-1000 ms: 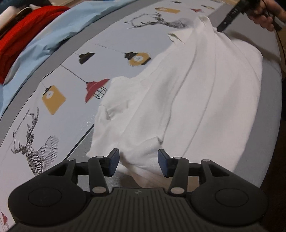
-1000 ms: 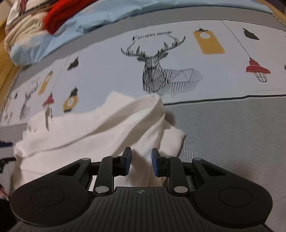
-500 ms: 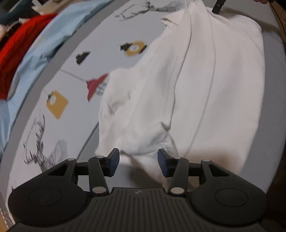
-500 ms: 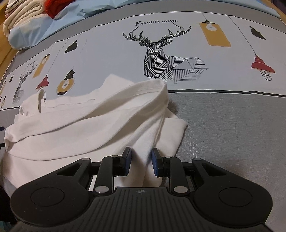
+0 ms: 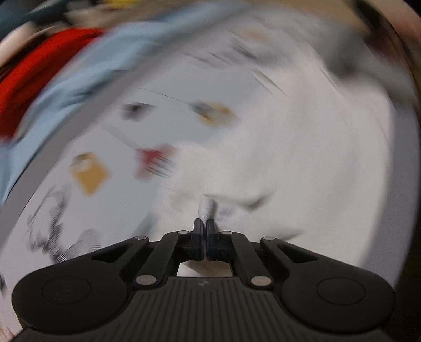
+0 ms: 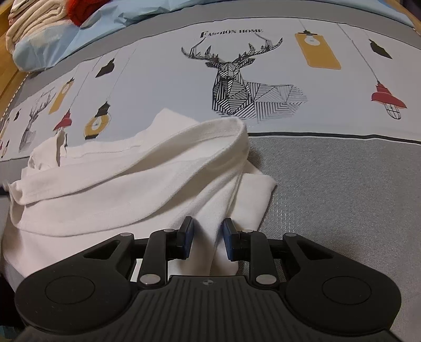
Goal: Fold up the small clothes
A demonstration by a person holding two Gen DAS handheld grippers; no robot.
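A white T-shirt (image 6: 126, 181) lies rumpled on a bed with a deer-and-lantern printed sheet (image 6: 184, 79). In the left wrist view, which is badly motion-blurred, my left gripper (image 5: 204, 223) is shut on a pinch of the white shirt's edge (image 5: 206, 207), and the shirt (image 5: 302, 147) spreads ahead and right. In the right wrist view my right gripper (image 6: 208, 231) has its blue pads a little apart with a fold of the shirt between them; the jaws are not closed on it.
A light blue quilt (image 6: 86, 23), a red garment (image 6: 81, 10) and cream folded cloth (image 6: 31, 21) lie at the far side of the bed. A grey band of the sheet (image 6: 342, 189) runs to the right of the shirt.
My left gripper has closed from open onto the shirt's edge and is moving fast, blurring its view. My right gripper has stayed over the same fold, slightly closer.
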